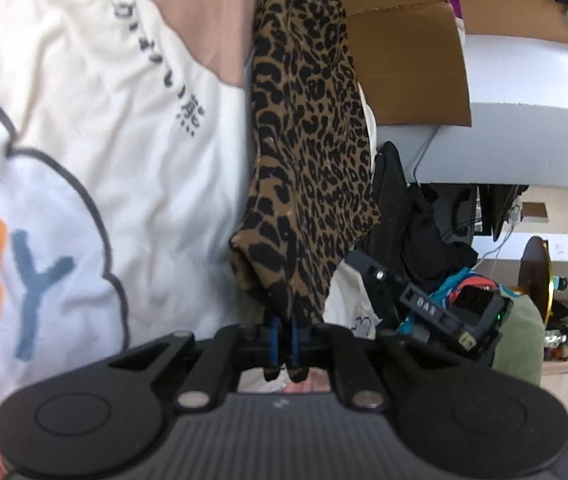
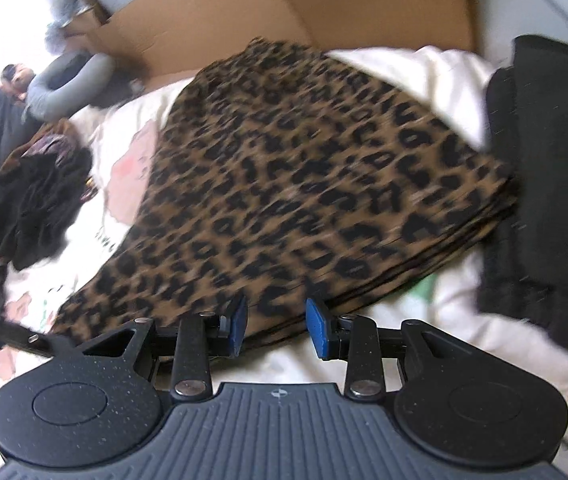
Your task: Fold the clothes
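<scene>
Leopard-print garment [image 1: 308, 152] pinched in left tool [image 1: 284, 332], right tool [image 2: 276, 326] agape beside it

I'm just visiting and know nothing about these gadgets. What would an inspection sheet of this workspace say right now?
Surface: white printed bedsheet, wrinkled, with cartoon letters.
Job's things: leopard-print garment, lying folded on the sheet; one corner pinched and lifted.
Clutter: dark folded garment touching the leopard piece's right edge; heap of dark clothes at left.
Grippers: left gripper shut on the leopard fabric; right gripper open at the garment's near edge, blue fingers apart.
Cables: thin cable hanging near the grey ledge.
Surroundings: cardboard box behind the bed; a person sitting at far left.
</scene>
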The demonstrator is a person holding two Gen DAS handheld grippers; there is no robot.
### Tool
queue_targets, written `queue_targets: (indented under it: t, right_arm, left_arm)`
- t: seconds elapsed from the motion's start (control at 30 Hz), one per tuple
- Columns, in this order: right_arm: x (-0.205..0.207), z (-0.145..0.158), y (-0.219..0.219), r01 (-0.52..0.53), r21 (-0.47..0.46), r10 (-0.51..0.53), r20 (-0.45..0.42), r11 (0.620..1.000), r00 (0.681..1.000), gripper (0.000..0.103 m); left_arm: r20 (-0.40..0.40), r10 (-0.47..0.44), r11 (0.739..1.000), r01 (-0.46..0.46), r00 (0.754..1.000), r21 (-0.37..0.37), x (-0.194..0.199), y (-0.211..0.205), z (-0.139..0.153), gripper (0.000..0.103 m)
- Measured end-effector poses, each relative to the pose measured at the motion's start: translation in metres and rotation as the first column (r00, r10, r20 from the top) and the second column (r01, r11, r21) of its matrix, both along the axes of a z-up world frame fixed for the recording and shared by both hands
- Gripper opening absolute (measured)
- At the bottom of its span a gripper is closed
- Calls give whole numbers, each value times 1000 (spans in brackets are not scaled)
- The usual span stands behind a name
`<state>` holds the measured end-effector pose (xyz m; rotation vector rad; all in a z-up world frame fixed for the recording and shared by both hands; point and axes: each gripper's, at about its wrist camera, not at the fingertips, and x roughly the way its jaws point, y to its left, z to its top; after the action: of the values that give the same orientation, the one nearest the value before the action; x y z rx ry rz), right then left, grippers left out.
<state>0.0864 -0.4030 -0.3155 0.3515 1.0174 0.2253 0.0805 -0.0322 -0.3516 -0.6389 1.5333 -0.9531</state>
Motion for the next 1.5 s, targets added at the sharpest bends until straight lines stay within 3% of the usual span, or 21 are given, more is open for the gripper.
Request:
queue_targets:
  t: [0.13,0.53,0.77,0.8,0.83,0.87,1.1,1.23,1.27,1.33,1.5]
  right_arm:
    - [8,3,-26,72,-37,-71,23,997,997,37]
    - [28,-3,-88,224,-61,-222,35,973,974,37]
    - [42,-16,-101,205,-29,-205,8,978,979,37]
    - [41,-16,-99,190,-26,-190,11,981,982,29]
    - [40,-16,-97,175,-23,-175,14,984,984,11]
    - [39,-15,-96,160,-21,-160,17,987,987,4]
    - [39,-18,-82,93,-25,-93,3,995,996,1]
    - [43,-22,-80,76,-59,-77,-18,995,997,8]
    - [45,-24,-80,65,-52,-66,-26,997,997,14]
    - [48,-29,-80,43,-34,-45,-44,998,998,38]
    - [54,-39,-79,20,-4,-21,-62,1000,998,41]
  left_arm:
    - [62,-51,999,49,997,23,7,4,11,6]
    - [104,-24,997,16,994,75,24,26,25,6]
    - [115,0,994,-13,993,106,27,38,19,6]
    - [117,3,994,-15,993,110,28,39,18,6]
    - [118,5,993,-18,993,113,29,40,18,6]
    - [120,7,993,-21,993,116,30,41,18,6]
    - [131,22,989,-41,991,139,35,48,15,6]
    - [139,28,988,-49,990,150,37,51,14,6]
    - [141,29,987,-50,990,151,38,51,14,6]
    - [146,30,987,-52,989,155,38,51,14,6]
    - [172,33,983,-64,984,175,41,52,16,5]
